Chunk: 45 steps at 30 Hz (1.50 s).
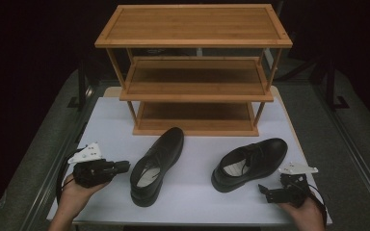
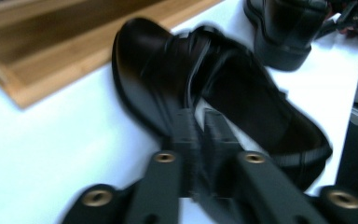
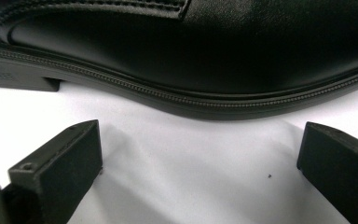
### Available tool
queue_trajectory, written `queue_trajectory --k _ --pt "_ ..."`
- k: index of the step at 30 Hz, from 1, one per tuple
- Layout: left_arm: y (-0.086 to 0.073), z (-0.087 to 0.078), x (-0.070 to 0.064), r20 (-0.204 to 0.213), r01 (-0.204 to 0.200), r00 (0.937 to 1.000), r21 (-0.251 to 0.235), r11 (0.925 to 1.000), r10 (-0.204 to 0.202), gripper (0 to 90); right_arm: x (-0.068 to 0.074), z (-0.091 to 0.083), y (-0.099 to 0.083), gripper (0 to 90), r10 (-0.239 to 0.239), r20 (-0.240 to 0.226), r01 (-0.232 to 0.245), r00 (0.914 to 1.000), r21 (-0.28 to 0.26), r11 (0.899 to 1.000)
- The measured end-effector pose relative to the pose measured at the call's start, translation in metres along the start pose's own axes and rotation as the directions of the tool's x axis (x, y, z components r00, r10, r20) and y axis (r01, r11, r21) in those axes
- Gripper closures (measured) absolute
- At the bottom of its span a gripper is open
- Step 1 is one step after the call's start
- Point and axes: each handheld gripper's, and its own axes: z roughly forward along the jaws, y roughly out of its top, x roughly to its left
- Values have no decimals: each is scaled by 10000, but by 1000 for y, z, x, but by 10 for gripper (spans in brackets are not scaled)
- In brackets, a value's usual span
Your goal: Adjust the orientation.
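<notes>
1. Bamboo-coloured wood forms the three-tier shoe rack (image 1: 192, 72), each flat rectangular shelf framed by a raised lip, standing at the far end of the table.
2. White and matte, the table top (image 1: 197, 202) carries everything.
3. Smooth black leather covers the left shoe (image 1: 156, 163), which lies near the rack's bottom shelf with its rounded toe towards it and its pale insole showing.
4. Equally glossy, the right shoe (image 1: 250, 162) lies apart from it; the right gripper view shows a stitched welt and a stepped heel.
5. Held from below at the table's near left, the left gripper (image 1: 120, 167) points at the left shoe, its jaws together and empty.
6. At the near right, the right gripper (image 3: 200, 163) has its jaws spread wide just beside the right shoe's sole, holding nothing.
</notes>
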Motion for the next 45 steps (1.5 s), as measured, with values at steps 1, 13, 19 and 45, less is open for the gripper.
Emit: queue_trajectory --k 1,13,19,45 --pt "-3 0 2 29 69 10000 58 10000 -69 894 0 0 0 0 -3 1 3 10000 0 10000" --pt "-34 26 24 284 235 9993 892 9957 -261 900 0 0 0 0 5 2 -5 10000 4 10000" --pt "-36 45 20 565 13 9984 1433 9897 -95 900 0 0 0 0 6 3 -6 10000 6 10000" --pt "-27 70 -9 1568 -697 9867 1742 9822 422 900 0 0 0 0 3 3 -3 10000 4 10000"
